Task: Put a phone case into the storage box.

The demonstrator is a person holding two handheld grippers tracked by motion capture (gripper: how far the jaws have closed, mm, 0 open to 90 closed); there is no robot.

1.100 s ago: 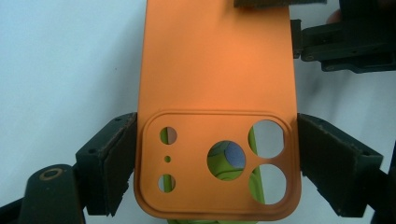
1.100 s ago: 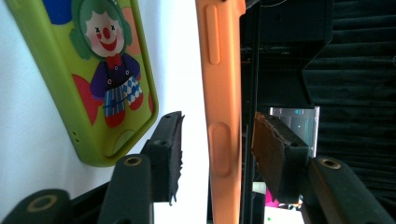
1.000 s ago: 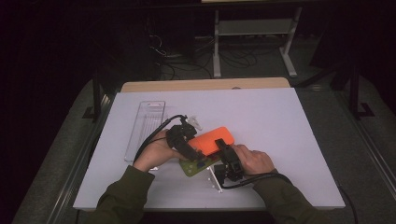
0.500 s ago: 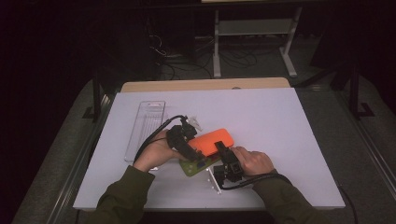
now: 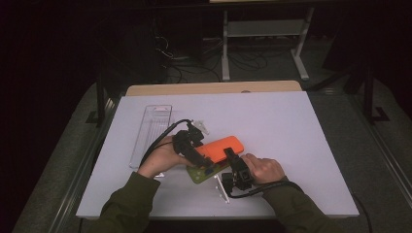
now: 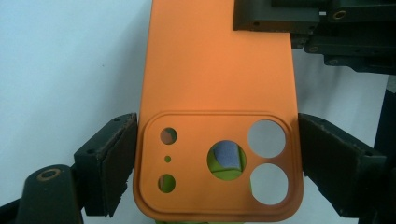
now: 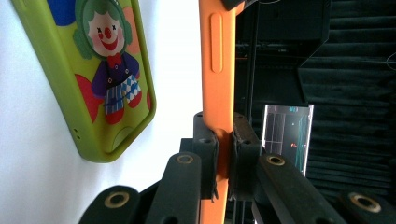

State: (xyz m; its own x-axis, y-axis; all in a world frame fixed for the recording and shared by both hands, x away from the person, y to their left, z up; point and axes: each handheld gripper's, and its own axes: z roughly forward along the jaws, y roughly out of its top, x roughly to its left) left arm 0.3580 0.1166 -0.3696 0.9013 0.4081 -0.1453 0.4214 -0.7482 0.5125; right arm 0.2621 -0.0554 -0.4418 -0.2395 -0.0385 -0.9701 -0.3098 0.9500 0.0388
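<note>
At the left of the white table (image 5: 311, 145) lies a clear tray (image 5: 151, 131). The left gripper (image 6: 217, 158) brackets the camera end of the orange phone case (image 5: 221, 148), its jaws having just eased open slightly, pads at the edges. The right gripper (image 7: 224, 158) has just closed, pinching the case's side wall edgewise. A green clown case (image 7: 100, 70) lies underneath. The orange case seems to be passing to the right gripper; next, the left must let go fully.

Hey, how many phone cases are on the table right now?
2: the orange case is held up between both grippers, and the green clown case lies on the table under it. Others may be hidden.
</note>
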